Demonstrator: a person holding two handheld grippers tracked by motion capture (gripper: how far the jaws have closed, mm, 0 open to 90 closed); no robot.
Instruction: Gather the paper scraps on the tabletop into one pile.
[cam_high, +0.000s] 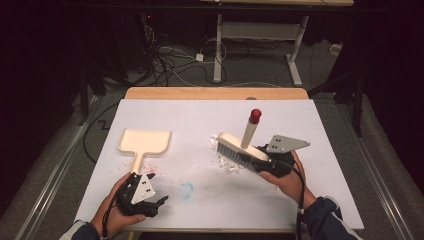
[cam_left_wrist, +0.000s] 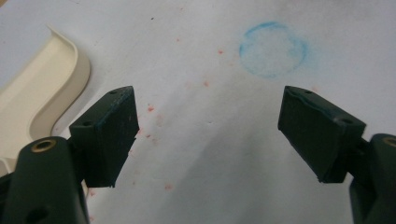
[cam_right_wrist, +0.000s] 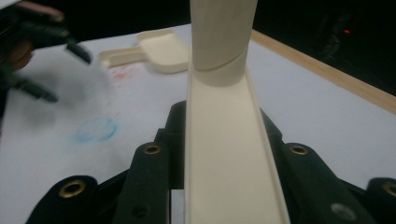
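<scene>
Right tongs (cam_high: 267, 162) at counter's right, clamped on cream brush (cam_high: 240, 147) by its back; brush tilted, bristles over white scraps (cam_high: 225, 162), handle with red tip (cam_high: 255, 116) slanting up. Right hand (cam_high: 287, 182) grips from below, forearm entering from bottom right. Left tongs (cam_high: 155, 202) near front edge, low over white counter (cam_high: 300, 120), spread wide, empty; left hand (cam_high: 112, 212) wrapped around body. Cream dustpan (cam_high: 145, 142) lies flat just beyond left tongs. Blue ring mark (cam_left_wrist: 273, 49) ahead of them. No readable writing.
</scene>
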